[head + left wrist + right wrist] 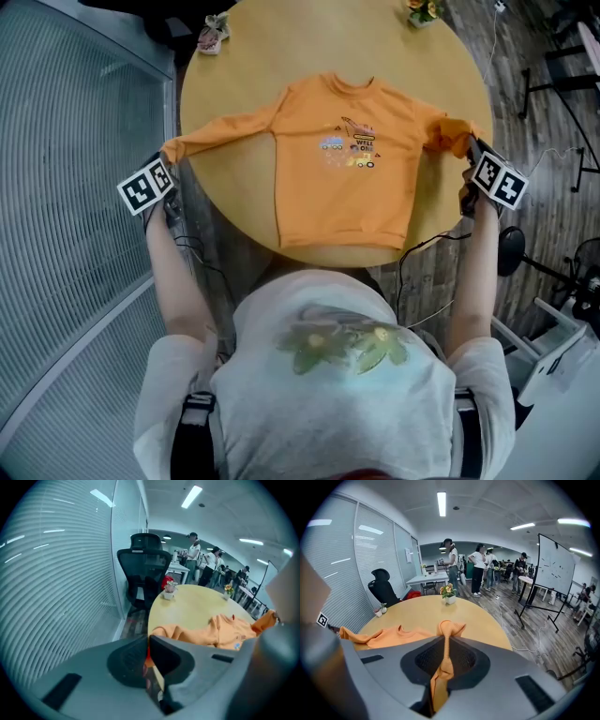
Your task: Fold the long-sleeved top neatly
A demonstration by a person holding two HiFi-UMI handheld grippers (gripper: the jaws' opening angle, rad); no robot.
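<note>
Long-sleeved top lies flat, front up, on the table, hem at its near edge. Left tongs pinch the left cuff at the table's edge; right tongs pinch the right cuff. The knit looks soft, light and floppy, so these 2 cuffs seem good holds.

Round table bears a flowerpot and a small plant (far edge); black chair beyond.

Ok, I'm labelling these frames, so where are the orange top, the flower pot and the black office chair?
orange top (342, 202), head view, plain front below the print.
flower pot (449, 600), right gripper view, its white pot.
office chair (143, 562), left gripper view, middle of the backrest.
</note>
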